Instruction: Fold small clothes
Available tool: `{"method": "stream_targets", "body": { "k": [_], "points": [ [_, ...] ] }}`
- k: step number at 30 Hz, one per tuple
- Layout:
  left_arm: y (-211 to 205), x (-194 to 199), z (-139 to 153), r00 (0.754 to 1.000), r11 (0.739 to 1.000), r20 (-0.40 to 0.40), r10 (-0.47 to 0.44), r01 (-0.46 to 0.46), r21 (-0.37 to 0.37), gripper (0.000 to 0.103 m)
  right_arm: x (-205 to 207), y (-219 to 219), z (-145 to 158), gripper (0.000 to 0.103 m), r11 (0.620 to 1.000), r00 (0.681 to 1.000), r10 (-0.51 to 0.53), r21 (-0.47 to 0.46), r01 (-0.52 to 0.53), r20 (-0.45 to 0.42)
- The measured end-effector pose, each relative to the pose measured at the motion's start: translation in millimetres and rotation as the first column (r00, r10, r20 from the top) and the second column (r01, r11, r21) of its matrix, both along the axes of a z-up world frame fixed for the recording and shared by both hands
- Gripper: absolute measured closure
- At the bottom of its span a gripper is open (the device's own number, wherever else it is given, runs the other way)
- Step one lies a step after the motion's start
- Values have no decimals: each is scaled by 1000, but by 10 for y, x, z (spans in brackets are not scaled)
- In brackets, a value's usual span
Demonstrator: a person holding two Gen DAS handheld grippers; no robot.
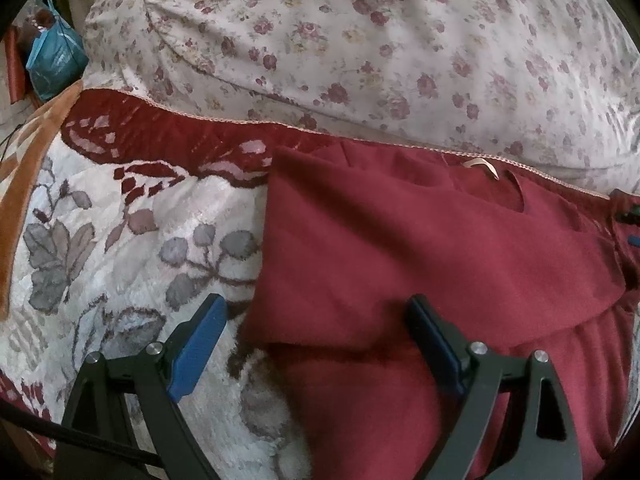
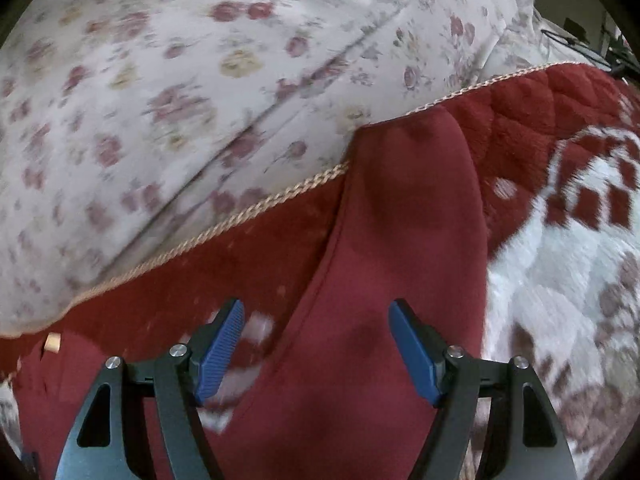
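Observation:
A dark red garment (image 1: 420, 240) lies on a plush blanket (image 1: 140, 248). Its left side is folded over, and its neck opening with a pale tag (image 1: 484, 166) points to the far side. My left gripper (image 1: 316, 304) hovers open over the folded left edge, one blue pad above the blanket and the other above the cloth. In the right wrist view a long red sleeve (image 2: 400, 220) runs away from the camera. My right gripper (image 2: 317, 306) stands open above the sleeve's near part with nothing pinched. This view is motion-blurred.
The blanket (image 2: 560, 260) is white with grey flowers and has a red border with braided trim (image 2: 240, 216). Behind it rises a bulky floral duvet (image 1: 360, 40). A blue bag (image 1: 52, 60) sits off the bed at the far left.

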State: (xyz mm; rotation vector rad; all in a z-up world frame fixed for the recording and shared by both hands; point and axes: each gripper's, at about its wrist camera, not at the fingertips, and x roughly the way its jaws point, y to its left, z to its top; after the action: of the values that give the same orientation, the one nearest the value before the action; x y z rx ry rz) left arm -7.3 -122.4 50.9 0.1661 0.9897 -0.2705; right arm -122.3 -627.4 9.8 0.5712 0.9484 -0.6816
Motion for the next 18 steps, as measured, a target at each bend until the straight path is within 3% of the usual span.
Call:
{"method": "stream_targets", "body": {
  "k": [5,7,8,9,13,15,18],
  "points": [
    [-2,33,-29,1000,1000,-11,-3,3,-2,13,222,-237,-191,27,999,999,-36,-24,35,-30],
    [-8,39,-31,1000,1000,-11,-3,3,-1,13,236,-270,-193,49,998,998,-45,-52,43,-39],
    [-12,44,-33,1000,1000,-11,-3,3,-1,13,241,-282,-179,81,996,998,-44,-77,40,-53],
    [-14,49,-33,1000,1000,-12,-2,2,-1,13,233,-298,-171,95,997,998,-38,-69,35,-46],
    [2,52,-1,1000,1000,-2,1,-1,-2,13,60,-382,2,96,1000,1000,-19,-15,19,25],
    [39,53,48,1000,1000,11,12,-12,-16,13,-48,-346,216,101,1000,994,27,7,-28,105],
    [128,59,135,999,998,29,44,-43,-52,13,-162,-49,711,101,989,968,147,-25,-145,204]
  ]
}}
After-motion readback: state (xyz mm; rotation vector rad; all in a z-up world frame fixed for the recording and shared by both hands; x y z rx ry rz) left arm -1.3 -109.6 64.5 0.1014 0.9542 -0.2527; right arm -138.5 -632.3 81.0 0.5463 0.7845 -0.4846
